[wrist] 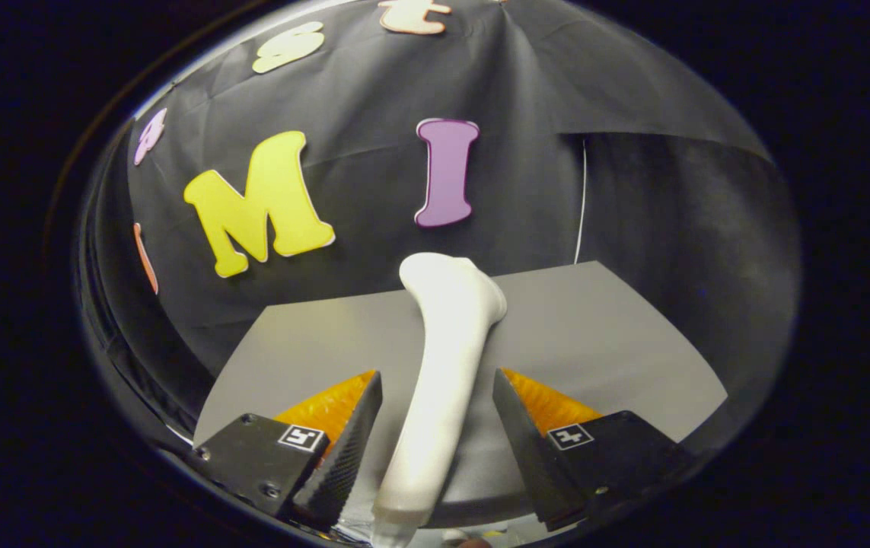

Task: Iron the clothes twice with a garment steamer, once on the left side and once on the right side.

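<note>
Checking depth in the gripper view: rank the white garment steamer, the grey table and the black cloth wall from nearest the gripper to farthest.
1. White garment steamer, between the open gripper's fingers.
2. Grey table, beneath and ahead of the fingers.
3. Black cloth wall, beyond the table.

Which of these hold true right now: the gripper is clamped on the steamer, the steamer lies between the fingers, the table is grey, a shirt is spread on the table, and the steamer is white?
1. The gripper is clamped on the garment steamer. False: its fingers stand open, with a gap on each side of the handle.
2. The steamer lies between the fingers, its head beyond them. True.
3. The table is grey. True.
4. A shirt is spread on the table. False: the visible tabletop carries the steamer and no garment.
5. The steamer is white. True.
</note>
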A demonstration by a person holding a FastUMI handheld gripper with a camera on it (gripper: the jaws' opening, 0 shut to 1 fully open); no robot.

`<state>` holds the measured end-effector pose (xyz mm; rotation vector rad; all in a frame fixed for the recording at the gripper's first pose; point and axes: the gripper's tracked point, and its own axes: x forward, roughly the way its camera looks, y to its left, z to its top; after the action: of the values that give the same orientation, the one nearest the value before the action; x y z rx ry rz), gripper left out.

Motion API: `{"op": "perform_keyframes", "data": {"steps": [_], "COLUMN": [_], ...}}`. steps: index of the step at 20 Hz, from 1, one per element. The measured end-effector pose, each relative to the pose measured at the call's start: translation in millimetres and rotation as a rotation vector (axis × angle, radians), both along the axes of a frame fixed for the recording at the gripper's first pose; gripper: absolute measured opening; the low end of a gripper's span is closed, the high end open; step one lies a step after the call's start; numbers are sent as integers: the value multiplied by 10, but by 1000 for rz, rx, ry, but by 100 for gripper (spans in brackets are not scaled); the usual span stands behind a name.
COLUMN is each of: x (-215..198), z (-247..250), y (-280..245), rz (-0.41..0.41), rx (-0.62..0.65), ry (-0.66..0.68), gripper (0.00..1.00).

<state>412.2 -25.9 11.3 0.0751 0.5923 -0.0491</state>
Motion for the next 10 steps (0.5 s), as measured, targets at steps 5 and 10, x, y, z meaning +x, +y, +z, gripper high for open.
{"op": "perform_keyframes", "data": {"steps": [5,10], "x": [126,160], "z": [-200,-204], "y": [-1,-41], "rz": [-18,-80], "rx": [1,0], "ry": [116,132], "gripper": [79,53]}}
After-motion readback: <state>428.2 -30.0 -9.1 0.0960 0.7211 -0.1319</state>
